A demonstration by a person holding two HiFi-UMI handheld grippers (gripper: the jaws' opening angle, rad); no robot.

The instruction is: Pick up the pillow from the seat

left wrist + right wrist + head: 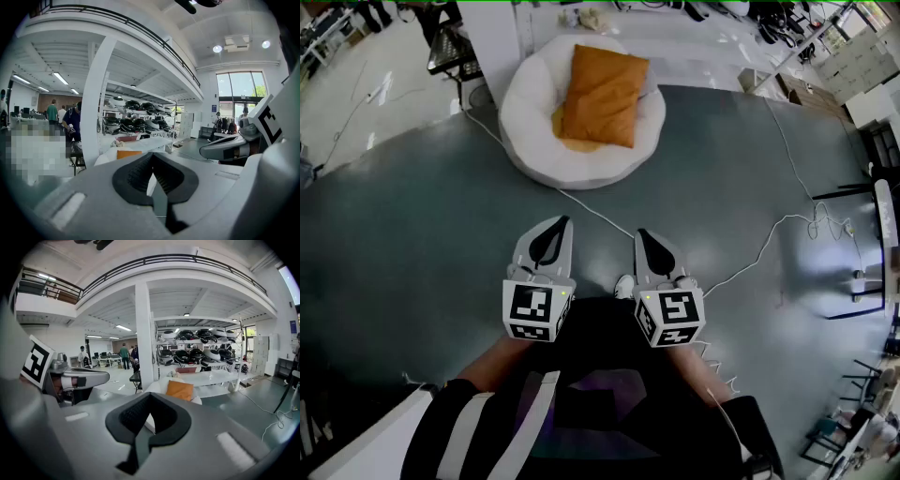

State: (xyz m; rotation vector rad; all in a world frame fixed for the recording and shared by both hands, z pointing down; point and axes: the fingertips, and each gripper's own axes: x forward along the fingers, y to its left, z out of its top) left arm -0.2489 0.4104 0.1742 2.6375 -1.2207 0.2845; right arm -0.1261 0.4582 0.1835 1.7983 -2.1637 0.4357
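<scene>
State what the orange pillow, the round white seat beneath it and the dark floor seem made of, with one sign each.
Orange rectangular pillow: probably woven fabric, matt; soft creases.
Round white padded seat: seemingly fabric over stuffing; puffy rim, no shine.
Dark grey floor: perhaps coated concrete or vinyl; smooth, with pale reflections.

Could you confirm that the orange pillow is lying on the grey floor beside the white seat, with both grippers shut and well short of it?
Not quite: the head view shows the orange pillow lying on the white seat, not on the grey floor beside it. The rest holds: left gripper and right gripper are both shut and well short of it.
</scene>
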